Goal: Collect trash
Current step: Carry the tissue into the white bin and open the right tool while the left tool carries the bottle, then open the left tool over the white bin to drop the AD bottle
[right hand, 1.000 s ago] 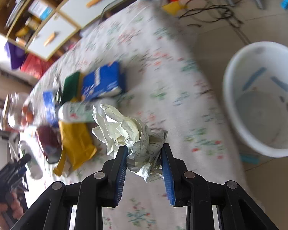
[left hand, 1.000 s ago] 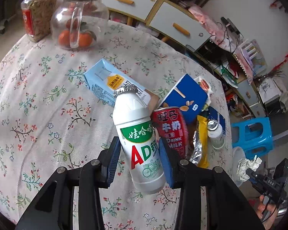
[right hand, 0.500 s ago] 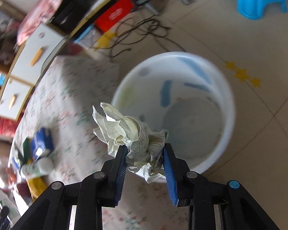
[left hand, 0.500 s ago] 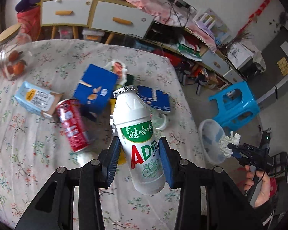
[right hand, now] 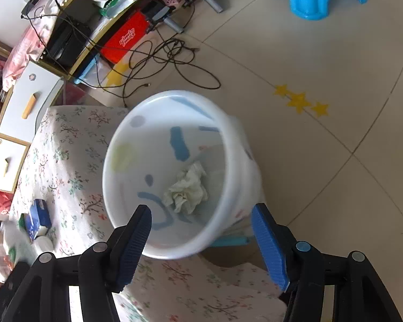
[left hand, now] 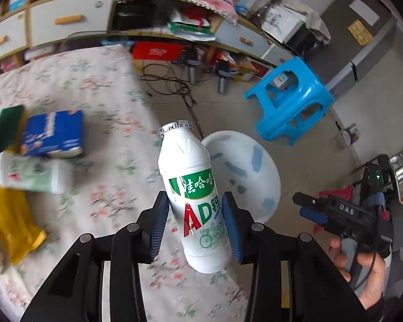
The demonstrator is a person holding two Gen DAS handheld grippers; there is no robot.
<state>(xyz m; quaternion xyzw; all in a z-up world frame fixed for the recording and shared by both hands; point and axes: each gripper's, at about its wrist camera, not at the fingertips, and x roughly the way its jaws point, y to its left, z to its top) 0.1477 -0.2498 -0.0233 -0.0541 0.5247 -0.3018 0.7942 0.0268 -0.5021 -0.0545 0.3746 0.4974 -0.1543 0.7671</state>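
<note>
My left gripper is shut on a white AD drink bottle with a green label and foil cap, held upright above the table's edge. Behind it stands the white trash bin on the floor. In the right wrist view my right gripper hangs over that white bin, its jaws opening with nothing between them. A crumpled paper ball lies inside the bin, below the fingers. The right gripper shows at the right edge of the left wrist view, held by a hand.
The floral tablecloth carries a blue carton, a lying white bottle and a yellow wrapper. A blue plastic stool stands on the tiled floor beyond the bin. Cables and cluttered shelves lie further back.
The right gripper swung from the table to over the bin and opened; the paper ball left its pads and now lies in the bin. The left gripper carried the bottle toward the bin.
</note>
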